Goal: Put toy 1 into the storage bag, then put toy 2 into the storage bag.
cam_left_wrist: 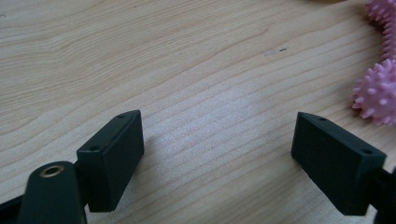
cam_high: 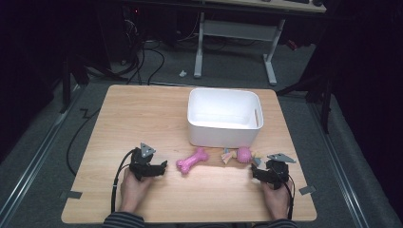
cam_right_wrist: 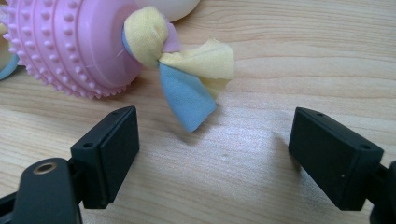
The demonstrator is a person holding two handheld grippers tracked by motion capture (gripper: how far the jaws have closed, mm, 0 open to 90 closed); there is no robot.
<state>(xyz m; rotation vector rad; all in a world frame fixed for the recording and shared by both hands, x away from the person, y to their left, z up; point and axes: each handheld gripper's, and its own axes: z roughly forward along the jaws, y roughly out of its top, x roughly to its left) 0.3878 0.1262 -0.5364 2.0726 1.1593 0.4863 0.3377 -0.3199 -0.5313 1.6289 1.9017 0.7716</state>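
Two hand-held grippers are resting low at the near edge of the light wooden desk (cam_high: 142, 109), one in each of the person's hands. The left hand-held gripper (cam_high: 164, 165) is sitting at the near left, pointing towards the desk's middle. In the left gripper view its jaws are standing wide apart over bare wood grain, gripping nothing (cam_left_wrist: 217, 149). The right hand-held gripper (cam_high: 254, 169) is sitting at the near right, angled towards the toys. Its jaws are likewise spread wide and holding nothing (cam_right_wrist: 212, 154).

Lying between the two grippers is a pink bone-shaped rubber toy covered in small nubs (cam_high: 192, 160), resting flat on the desk and apart from both. In the left gripper view its knobbly end is showing at the right edge (cam_left_wrist: 376, 91), just beyond the right-hand jaw and not touching it.

To the right of the bone, a pink studded rubber ball with knotted cloth strips in yellow, blue and pale pink (cam_high: 244, 154) is lying just in front of the right gripper. In the right gripper view the ball (cam_right_wrist: 70, 42) is sitting ahead of the left-hand jaw, and its cloth tail (cam_right_wrist: 191, 77) is trailing on the wood towards the gap between the jaws without reaching it.

Behind both toys a white rectangular plastic bin (cam_high: 223, 133) is standing upright at the desk's middle, its inside appearing white throughout.
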